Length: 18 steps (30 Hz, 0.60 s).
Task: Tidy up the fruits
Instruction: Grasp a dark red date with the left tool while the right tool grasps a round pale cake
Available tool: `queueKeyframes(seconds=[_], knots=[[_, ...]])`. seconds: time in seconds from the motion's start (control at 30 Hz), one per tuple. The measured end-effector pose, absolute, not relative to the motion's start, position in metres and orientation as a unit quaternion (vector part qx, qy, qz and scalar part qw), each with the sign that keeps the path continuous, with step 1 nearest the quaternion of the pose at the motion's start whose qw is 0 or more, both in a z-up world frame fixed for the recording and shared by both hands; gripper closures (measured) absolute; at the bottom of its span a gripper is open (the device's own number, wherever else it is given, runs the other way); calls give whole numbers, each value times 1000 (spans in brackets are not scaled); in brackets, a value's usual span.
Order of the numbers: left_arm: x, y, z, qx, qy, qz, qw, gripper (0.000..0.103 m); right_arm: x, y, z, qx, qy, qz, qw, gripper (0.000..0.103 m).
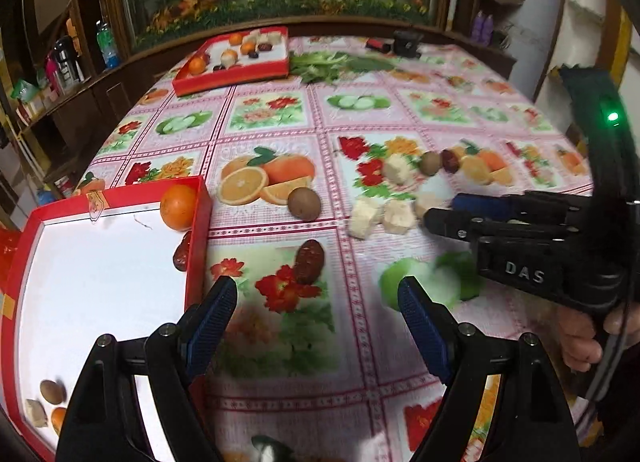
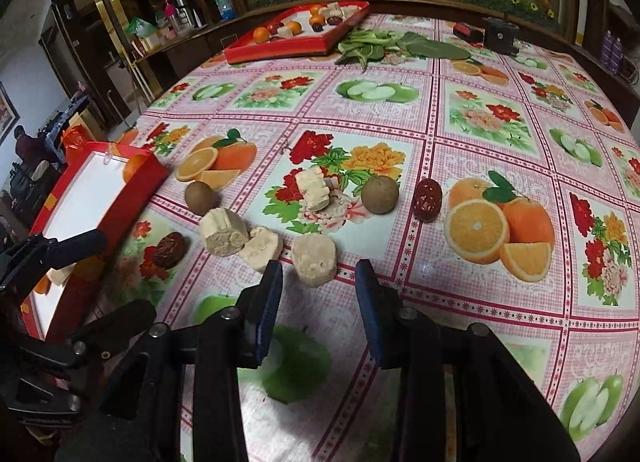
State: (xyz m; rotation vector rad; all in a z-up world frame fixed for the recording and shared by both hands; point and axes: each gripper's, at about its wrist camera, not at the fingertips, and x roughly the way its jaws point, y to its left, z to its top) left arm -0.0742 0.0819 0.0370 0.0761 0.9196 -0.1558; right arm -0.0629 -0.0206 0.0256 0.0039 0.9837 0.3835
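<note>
My left tool (image 1: 316,298) hung wide open and empty beside the red tray (image 1: 200,229). My right tool (image 2: 318,282) gaped empty just short of a pale fruit chunk (image 2: 314,264) on the bench (image 2: 440,290).

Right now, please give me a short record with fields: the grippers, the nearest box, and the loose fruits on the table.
left gripper: open, empty, beside the near red box
right gripper: open, empty, just before a pale chunk
near red box: holds an orange and a few more pieces
loose on tablecloth: two kiwis, two red dates, four pale chunks
far red box: already holds fruit
</note>
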Motion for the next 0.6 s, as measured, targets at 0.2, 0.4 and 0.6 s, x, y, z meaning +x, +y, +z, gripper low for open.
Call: queueKeyframes(seconds=[0.2,0.4,0.6], knots=[[-58,81,26,36,461,-64,884,22,-59,-15,25,-16,463,174,869,64],[-50,78,14,36,477,-63,876,40,-59,-17,25,-24,456,167,874,76],[-47,73,16,32,465,-83,881,70,-59,-20,25,-20,454,171,874,77]])
